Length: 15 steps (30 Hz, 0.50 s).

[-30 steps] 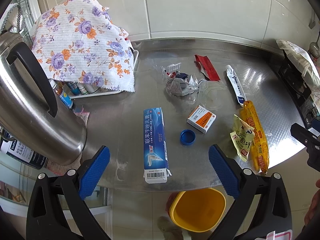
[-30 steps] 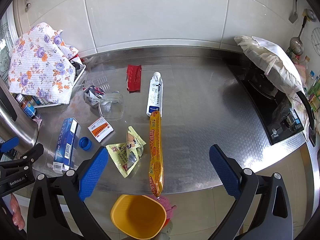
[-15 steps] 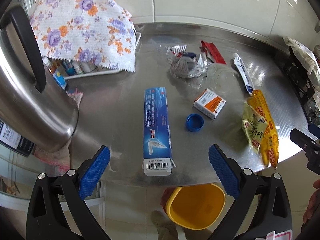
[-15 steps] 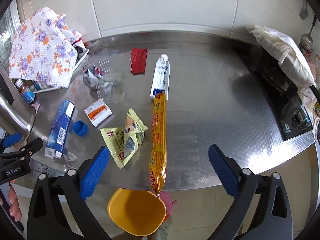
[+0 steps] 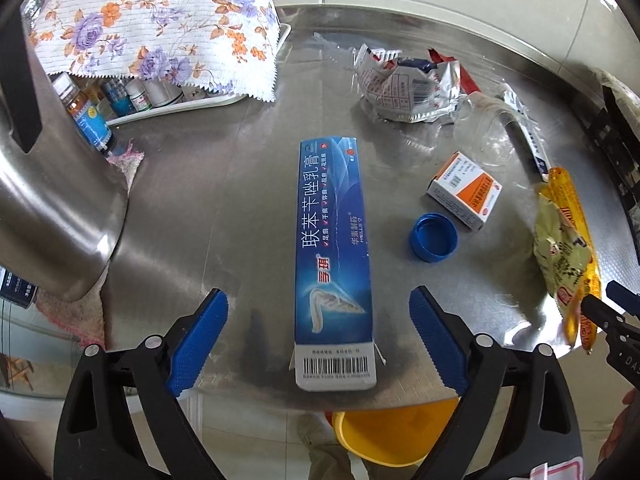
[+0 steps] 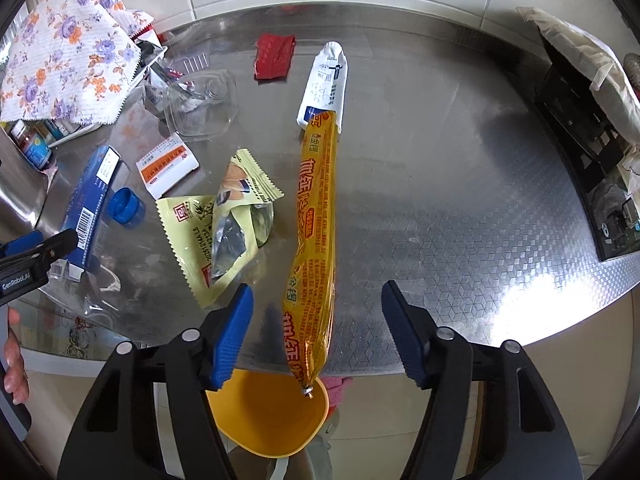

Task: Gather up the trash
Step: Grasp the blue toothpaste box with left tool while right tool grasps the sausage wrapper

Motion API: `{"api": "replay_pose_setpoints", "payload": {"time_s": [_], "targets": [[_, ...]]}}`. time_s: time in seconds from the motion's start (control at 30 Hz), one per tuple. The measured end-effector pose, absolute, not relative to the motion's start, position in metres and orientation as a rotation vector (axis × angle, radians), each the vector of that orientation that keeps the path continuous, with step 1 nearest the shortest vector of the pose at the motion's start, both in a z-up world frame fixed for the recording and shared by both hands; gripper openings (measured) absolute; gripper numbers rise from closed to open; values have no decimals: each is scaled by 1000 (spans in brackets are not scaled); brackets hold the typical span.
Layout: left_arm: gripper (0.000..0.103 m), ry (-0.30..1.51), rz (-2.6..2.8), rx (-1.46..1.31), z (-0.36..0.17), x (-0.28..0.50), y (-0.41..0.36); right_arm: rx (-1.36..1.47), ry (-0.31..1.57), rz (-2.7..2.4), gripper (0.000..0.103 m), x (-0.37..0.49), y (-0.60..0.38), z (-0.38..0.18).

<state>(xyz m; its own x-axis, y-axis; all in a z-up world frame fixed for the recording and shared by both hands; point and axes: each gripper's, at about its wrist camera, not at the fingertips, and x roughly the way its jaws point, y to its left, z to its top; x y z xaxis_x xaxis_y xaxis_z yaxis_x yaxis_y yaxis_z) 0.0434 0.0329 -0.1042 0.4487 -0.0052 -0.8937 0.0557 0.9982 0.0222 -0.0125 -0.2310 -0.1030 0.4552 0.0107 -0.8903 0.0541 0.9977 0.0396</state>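
Note:
Trash lies on a steel counter (image 5: 224,184). My left gripper (image 5: 318,336) is open, its fingers on either side of the near end of a blue toothpaste box (image 5: 332,256), not touching it. My right gripper (image 6: 316,332) is open around the near end of a long orange sausage wrapper (image 6: 316,208) that overhangs the counter edge. A yellow snack bag (image 6: 224,216), a blue bottle cap (image 5: 433,237), a small orange-and-white box (image 5: 466,190), a crumpled foil packet (image 5: 400,88), a clear plastic cup (image 6: 200,104), a white tube (image 6: 326,84) and a red wrapper (image 6: 275,56) lie around. A yellow bin (image 6: 268,416) stands on the floor below the edge.
A large steel kettle (image 5: 52,184) stands at the left. A floral cloth (image 5: 152,28) covers a tray of small bottles at the back left. A black stove (image 6: 584,140) with a cloth-covered pan is at the right. Tiled wall behind.
Both grippers have moved forward and down toward the counter. The left now brackets the toothpaste box end; the right now brackets the sausage wrapper end. Nothing has been grasped.

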Motion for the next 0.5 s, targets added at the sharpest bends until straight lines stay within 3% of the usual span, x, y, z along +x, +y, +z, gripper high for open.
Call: {"api": "replay_pose_setpoints", "payload": {"time_s": [0.27, 0.4, 0.5], "targets": [[85, 1146, -21, 43, -126, 53, 40, 57, 1112, -19, 61, -4, -230, -111], [85, 1132, -26, 43, -128, 52, 42, 51, 1131, 0, 46, -2, -229, -118], [74, 1115, -34, 48, -126, 52, 41, 50, 1120, 10, 34, -3, -228, -118]]}}
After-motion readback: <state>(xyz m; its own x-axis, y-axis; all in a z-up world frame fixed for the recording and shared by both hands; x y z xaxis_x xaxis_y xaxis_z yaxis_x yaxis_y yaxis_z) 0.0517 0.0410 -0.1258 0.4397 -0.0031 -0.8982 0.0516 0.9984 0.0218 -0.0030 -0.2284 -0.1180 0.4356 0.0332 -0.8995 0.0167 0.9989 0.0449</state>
